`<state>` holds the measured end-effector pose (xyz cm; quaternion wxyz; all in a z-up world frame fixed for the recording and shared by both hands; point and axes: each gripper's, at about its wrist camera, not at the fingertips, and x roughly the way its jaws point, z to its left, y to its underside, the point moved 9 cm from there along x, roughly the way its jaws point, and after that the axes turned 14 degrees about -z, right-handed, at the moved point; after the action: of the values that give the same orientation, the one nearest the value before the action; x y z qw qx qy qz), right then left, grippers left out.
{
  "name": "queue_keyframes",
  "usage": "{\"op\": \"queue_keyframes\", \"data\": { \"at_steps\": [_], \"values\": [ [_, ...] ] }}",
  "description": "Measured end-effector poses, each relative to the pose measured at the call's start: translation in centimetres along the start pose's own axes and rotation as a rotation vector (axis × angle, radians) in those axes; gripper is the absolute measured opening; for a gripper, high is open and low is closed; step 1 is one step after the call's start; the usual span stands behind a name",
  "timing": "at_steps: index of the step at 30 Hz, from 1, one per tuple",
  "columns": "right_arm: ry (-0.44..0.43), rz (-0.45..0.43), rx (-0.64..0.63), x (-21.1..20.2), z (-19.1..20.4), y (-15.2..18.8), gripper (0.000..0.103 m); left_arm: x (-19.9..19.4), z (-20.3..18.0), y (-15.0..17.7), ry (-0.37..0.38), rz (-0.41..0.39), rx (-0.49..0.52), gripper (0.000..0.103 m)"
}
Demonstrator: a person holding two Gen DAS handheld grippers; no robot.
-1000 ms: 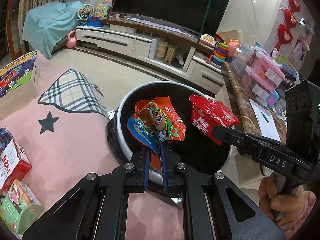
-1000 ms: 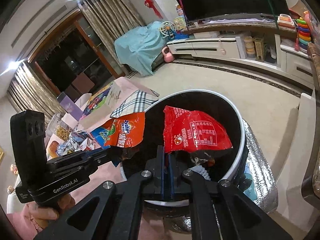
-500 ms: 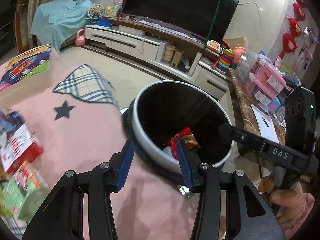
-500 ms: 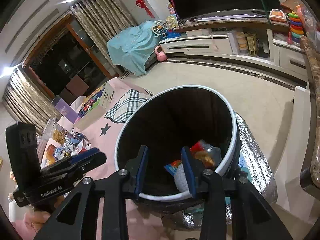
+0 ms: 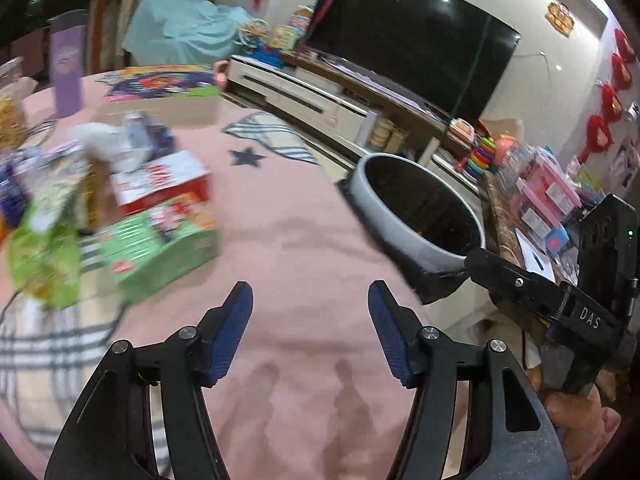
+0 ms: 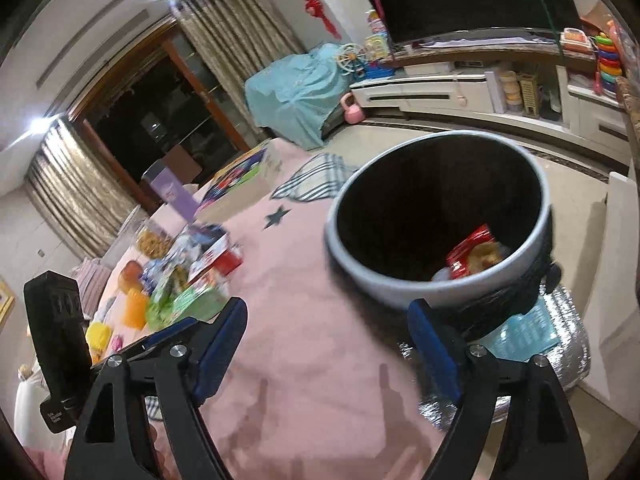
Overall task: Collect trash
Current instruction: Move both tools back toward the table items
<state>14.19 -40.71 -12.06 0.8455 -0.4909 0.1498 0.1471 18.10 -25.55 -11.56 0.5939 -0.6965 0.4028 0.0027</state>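
A round bin with a pale rim (image 5: 404, 232) (image 6: 360, 280) and black liner stands beside the pink table. Inside it lies a red snack wrapper (image 6: 470, 250). My left gripper (image 5: 310, 304) hovers over bare pink cloth, its jaws opening with nothing between them. My right gripper (image 6: 324, 332) is near the table's edge by the bin, jaws opening wide and empty; its body also shows in the left wrist view (image 5: 532, 288). A blurred heap of trash lies at the left: a green box (image 5: 160, 244) (image 6: 192, 300), a red-and-white box (image 5: 160, 180) (image 6: 218, 258) and a green bag (image 5: 44, 260).
The pink tablecloth (image 5: 280, 220) carries a purple carton (image 5: 66, 76), a colourful flat box (image 5: 160, 84) and yellow and orange pieces (image 6: 120, 320). A silver mat (image 6: 560, 360) lies under the bin. A TV cabinet (image 6: 440, 92) and a cluttered side counter (image 5: 548, 200) stand beyond.
Both grippers let go of their wrappers, which fell into the bin. Both have since opened wider and swung left, away from the bin and over the table.
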Motion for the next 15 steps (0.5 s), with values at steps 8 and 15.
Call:
{"op": "queue_keyframes", "data": {
  "at_steps": [8, 15],
  "values": [
    [-0.068, 0.041, 0.0, 1.1, 4.9, 3.3, 0.088, -4.2, 6.4, 1.3, -0.092, -0.029, -0.076, 0.061],
    [-0.101, 0.084, -0.039, 2.4, 8.7, 6.0, 0.088, -7.0, 10.5, 2.4, -0.15, -0.046, -0.105, 0.061]
  ]
}}
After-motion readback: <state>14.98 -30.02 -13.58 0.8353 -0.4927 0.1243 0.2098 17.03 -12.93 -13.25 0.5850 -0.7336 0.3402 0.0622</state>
